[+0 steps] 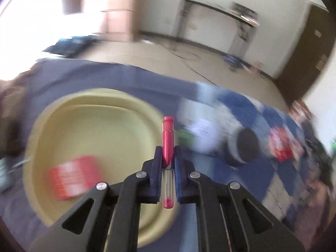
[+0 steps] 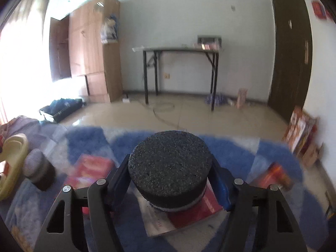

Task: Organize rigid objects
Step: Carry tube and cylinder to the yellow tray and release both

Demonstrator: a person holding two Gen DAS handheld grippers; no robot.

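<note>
While the blue-and-white blanket carries the loose items, treat the yellow basin at its left end as the collection point: a red box already lies inside it. Your right gripper is clamped on the black foam-topped puck, jaws pressing its side wall just above a red booklet, a grip that suits lifting it clear. Your left gripper is clenched on the red-capped pen, cap pointing forward over the basin's right rim, probably ready for release inside.
</note>
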